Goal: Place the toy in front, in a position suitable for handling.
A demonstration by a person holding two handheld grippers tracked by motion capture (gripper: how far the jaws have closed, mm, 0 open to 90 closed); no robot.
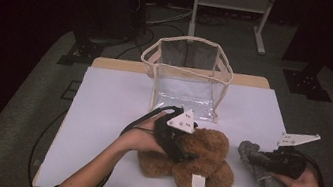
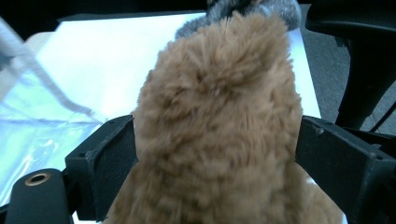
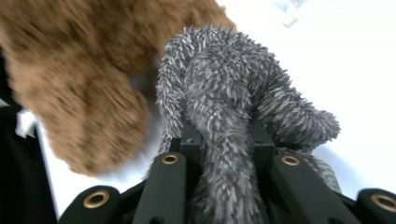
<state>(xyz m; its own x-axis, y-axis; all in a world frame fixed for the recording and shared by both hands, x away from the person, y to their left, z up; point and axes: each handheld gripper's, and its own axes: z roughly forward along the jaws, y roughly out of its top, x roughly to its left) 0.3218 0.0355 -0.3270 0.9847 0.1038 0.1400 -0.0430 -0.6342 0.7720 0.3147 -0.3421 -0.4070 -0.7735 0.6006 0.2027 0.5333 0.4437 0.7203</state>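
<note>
A white surface (image 1: 110, 115) holds a see-through bag (image 1: 188, 74) with cream edges at the back. In front lies a big fluffy brown teddy (image 1: 194, 161); the left gripper (image 1: 178, 143) has its jaws wide around it, touching its fur. The right gripper (image 1: 265, 159) squeezes a small fuzzy grey toy (image 1: 256, 169) just beside the teddy.

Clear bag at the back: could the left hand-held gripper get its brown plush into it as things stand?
Probably yes: the clear bag stands open-topped just beyond the left hand-held gripper, nothing between; the brown plush looks bulky.
</note>
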